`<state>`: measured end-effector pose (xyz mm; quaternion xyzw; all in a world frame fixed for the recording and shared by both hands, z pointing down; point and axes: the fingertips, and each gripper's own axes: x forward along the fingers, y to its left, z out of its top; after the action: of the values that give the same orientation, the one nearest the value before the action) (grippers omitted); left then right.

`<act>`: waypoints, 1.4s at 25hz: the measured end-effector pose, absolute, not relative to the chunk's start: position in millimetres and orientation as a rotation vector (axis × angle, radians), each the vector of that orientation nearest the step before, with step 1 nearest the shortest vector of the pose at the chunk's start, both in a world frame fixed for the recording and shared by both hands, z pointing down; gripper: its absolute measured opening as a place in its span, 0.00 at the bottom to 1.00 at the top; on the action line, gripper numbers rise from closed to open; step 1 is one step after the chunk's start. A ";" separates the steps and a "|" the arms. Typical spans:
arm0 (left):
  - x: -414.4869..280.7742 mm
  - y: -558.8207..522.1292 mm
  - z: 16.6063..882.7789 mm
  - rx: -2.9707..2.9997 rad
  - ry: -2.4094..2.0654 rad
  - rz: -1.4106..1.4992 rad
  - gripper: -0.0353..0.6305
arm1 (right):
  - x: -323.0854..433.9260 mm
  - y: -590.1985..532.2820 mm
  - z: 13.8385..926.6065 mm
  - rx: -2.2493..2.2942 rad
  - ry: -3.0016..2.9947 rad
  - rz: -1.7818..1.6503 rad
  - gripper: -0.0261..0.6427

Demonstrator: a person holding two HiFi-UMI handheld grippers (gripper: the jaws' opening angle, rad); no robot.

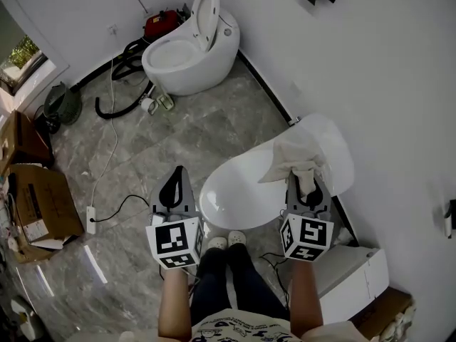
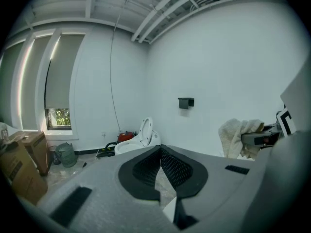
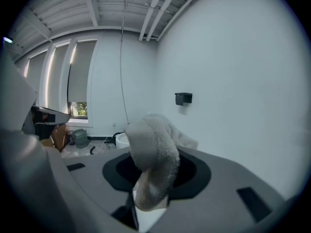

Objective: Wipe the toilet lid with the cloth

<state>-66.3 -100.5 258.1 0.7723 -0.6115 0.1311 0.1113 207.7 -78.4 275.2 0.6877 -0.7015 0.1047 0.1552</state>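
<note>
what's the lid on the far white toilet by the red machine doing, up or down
Up: the far white toilet's oval lid stands raised, nearly upright, behind its open bowl; the left gripper view shows it raised too.

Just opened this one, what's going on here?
A person stands at a closed toilet with a gripper in each hand. The right gripper has its jaws shut on a pale cloth, held over the rear of the toilet lid; whether the cloth touches the lid is unclear. The left gripper is empty, jaws together, off to the lid's left. A second toilet stands in the corner, lid up.
</note>
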 end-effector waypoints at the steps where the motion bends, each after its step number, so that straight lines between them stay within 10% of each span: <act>1: -65.2 -104.4 263.4 2.264 -1.800 0.390 0.06 | 211.6 -83.3 284.7 1.966 -2.001 0.308 0.23; 35: -43.1 -118.7 460.6 2.110 -1.784 0.562 0.06 | 295.9 -166.0 646.3 1.558 -1.714 0.502 0.23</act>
<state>-43.1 -118.7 460.6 0.7385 -0.6246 0.1968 0.1602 295.9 -166.0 646.3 0.6090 -0.6700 0.1962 0.3764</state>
